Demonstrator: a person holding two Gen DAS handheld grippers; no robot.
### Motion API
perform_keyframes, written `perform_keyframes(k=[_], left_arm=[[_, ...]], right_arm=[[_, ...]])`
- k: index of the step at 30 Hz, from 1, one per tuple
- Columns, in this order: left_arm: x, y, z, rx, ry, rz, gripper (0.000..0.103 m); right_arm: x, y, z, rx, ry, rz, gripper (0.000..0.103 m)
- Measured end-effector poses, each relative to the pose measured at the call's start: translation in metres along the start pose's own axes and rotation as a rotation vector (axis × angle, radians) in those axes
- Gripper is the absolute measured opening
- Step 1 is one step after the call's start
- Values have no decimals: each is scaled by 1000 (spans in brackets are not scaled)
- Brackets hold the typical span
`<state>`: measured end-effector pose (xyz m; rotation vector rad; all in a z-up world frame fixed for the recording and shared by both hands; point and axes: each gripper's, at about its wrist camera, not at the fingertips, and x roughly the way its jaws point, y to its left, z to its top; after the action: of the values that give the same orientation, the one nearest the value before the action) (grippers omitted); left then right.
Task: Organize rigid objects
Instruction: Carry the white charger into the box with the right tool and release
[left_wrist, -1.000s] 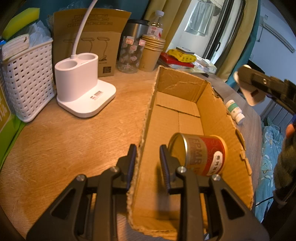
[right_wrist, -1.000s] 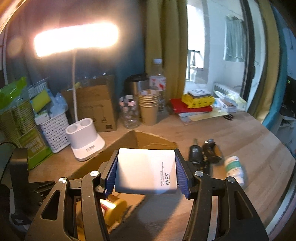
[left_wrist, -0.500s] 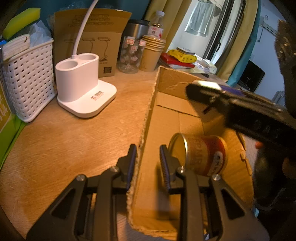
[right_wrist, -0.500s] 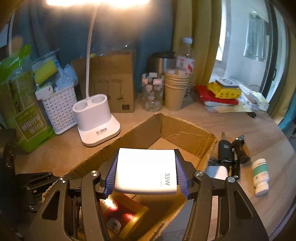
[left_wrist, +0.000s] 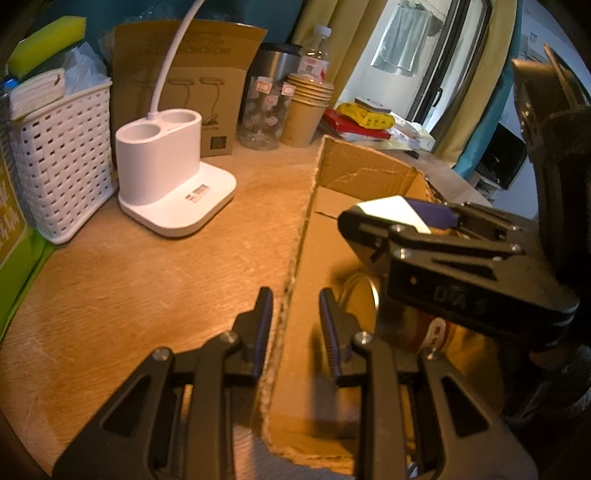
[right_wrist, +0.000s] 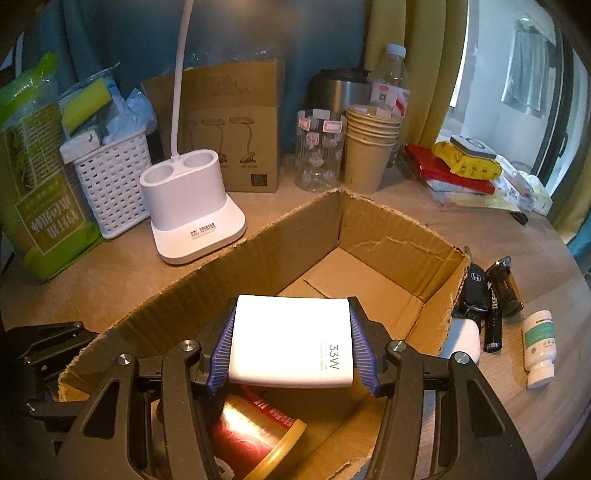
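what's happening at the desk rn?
A person is packing loose items into a cardboard box. The right tool grips a white 33W charger over the box, above a red can that already lies inside. The left tool straddles the box's near wall, a finger on each side; whether it pinches the wall can't be told. A pill bottle, a car key and a black flashlight lie on the desk beside the box.

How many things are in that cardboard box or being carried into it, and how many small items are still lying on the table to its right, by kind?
Red tin in box: 1
White charger, held over box: 1
Pill bottle: 1
Car key: 1
Black tube-shaped items: 2
White object beside box: 1
Total: 7
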<state>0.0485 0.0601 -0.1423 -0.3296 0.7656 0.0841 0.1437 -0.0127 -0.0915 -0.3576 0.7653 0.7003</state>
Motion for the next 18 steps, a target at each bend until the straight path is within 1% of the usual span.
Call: perform_keyframes(k=[9, 13, 18], left_arm=[[-1, 2, 0, -11, 2, 5, 28], [-1, 5, 0, -24, 4, 15, 28], [0, 5, 0, -32, 7, 22, 31]], right_arm=[[2, 0, 0, 1, 22, 3, 59], [0, 0, 1, -2, 12, 0, 59], [1, 2, 0, 0, 9, 0, 59]])
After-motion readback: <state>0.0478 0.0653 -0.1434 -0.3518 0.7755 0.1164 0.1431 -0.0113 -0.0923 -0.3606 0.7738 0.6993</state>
